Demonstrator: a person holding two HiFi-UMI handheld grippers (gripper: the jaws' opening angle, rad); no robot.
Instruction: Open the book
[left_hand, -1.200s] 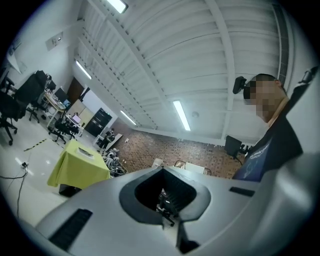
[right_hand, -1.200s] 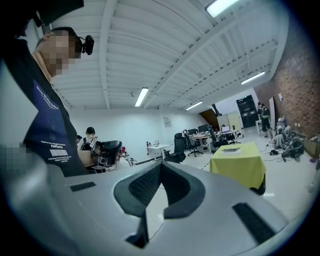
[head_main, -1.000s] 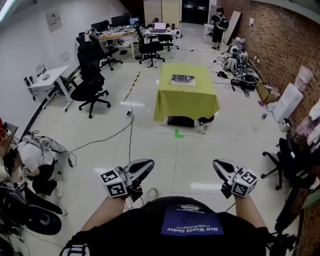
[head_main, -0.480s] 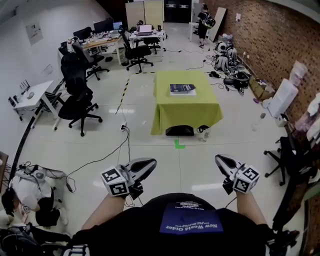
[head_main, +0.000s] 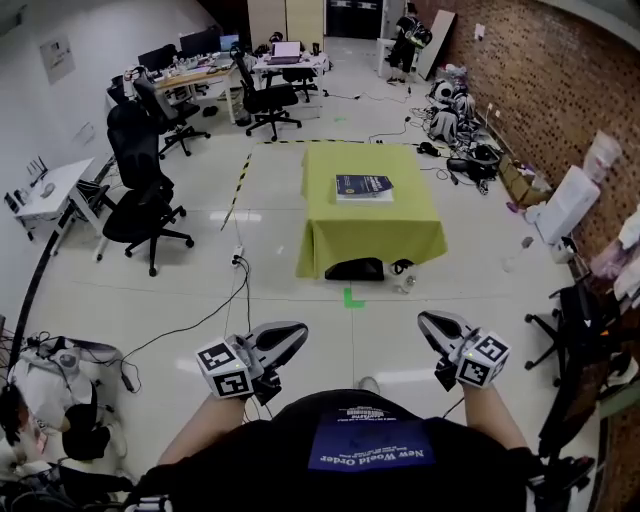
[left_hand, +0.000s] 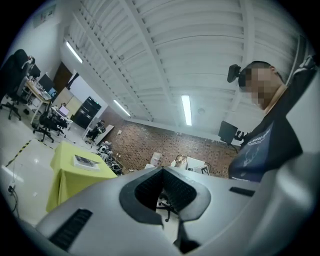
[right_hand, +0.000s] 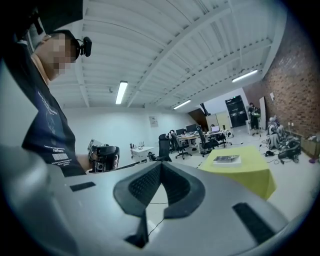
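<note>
A dark blue closed book (head_main: 363, 187) lies flat on a table with a yellow-green cloth (head_main: 372, 225), a few steps ahead across the floor. My left gripper (head_main: 293, 332) and right gripper (head_main: 428, 322) are held in front of my torso, far short of the table, each with its jaws together and nothing between them. In the left gripper view the book (left_hand: 86, 161) shows far off beyond the left gripper (left_hand: 162, 170), at the left. In the right gripper view the book (right_hand: 226, 159) lies far off to the right of the right gripper (right_hand: 160, 165).
Black office chairs (head_main: 141, 208) and desks stand to the left. A cable (head_main: 205, 292) runs over the floor, and a green tape mark (head_main: 353, 297) lies before the table. A dark object (head_main: 352, 268) sits under it. Bags (head_main: 470, 150) line the brick wall; a person (head_main: 408, 35) stands far back.
The table and book have come nearer and lower in the head view as I walk towards them. Both grippers stay in front of my torso, shut.
</note>
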